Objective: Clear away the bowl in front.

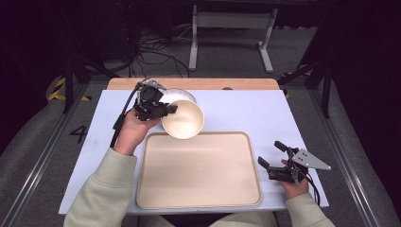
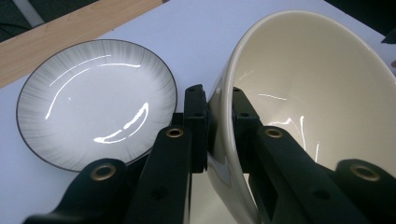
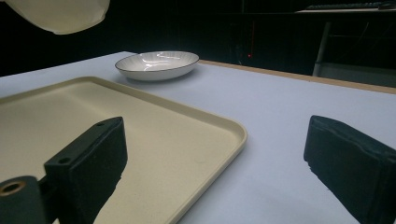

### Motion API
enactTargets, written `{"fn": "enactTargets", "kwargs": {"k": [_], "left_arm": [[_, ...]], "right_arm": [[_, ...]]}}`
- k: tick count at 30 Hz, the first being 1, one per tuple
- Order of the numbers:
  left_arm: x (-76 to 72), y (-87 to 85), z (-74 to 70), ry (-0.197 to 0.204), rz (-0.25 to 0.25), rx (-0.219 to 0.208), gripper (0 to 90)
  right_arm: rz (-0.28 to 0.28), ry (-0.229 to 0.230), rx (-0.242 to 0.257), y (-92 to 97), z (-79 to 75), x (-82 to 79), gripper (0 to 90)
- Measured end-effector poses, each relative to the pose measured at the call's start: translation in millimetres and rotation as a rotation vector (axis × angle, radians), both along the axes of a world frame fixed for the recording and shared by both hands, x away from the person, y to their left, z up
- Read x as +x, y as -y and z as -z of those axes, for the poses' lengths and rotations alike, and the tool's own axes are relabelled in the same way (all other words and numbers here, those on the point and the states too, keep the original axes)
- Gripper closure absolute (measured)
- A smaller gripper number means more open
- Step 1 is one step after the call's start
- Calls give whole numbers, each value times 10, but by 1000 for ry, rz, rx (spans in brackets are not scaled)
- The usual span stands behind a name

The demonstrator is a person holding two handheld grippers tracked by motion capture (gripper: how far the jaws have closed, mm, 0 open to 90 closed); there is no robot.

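One cream bowl [image 1: 183,119], rim clenched in left hand-held gripper [image 1: 166,109], above tray [image 1: 198,201] edge; right hand-held gripper [image 1: 273,154] agape.

readable text: one dark numeral "4" | on: grey floor [image 1: 78,134], beyond the white table's edge, outward of the left gripper's fingers
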State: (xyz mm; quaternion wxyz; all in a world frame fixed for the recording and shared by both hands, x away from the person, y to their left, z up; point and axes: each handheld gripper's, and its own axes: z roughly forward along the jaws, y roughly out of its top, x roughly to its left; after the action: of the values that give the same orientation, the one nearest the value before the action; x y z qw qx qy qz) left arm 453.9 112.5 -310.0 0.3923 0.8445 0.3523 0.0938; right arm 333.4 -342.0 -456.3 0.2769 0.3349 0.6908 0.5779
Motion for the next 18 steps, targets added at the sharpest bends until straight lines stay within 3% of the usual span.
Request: {"fn": "enactTargets", "kwargs": {"k": [5,18], "left_arm": [[-91,62,-23,7,23,18,819],[-248,281,-13,-17,149,43,820]], "right_arm": [[-5,1,2,2,0,-2,65],[-10,1,6,7,1,0,65]]}}
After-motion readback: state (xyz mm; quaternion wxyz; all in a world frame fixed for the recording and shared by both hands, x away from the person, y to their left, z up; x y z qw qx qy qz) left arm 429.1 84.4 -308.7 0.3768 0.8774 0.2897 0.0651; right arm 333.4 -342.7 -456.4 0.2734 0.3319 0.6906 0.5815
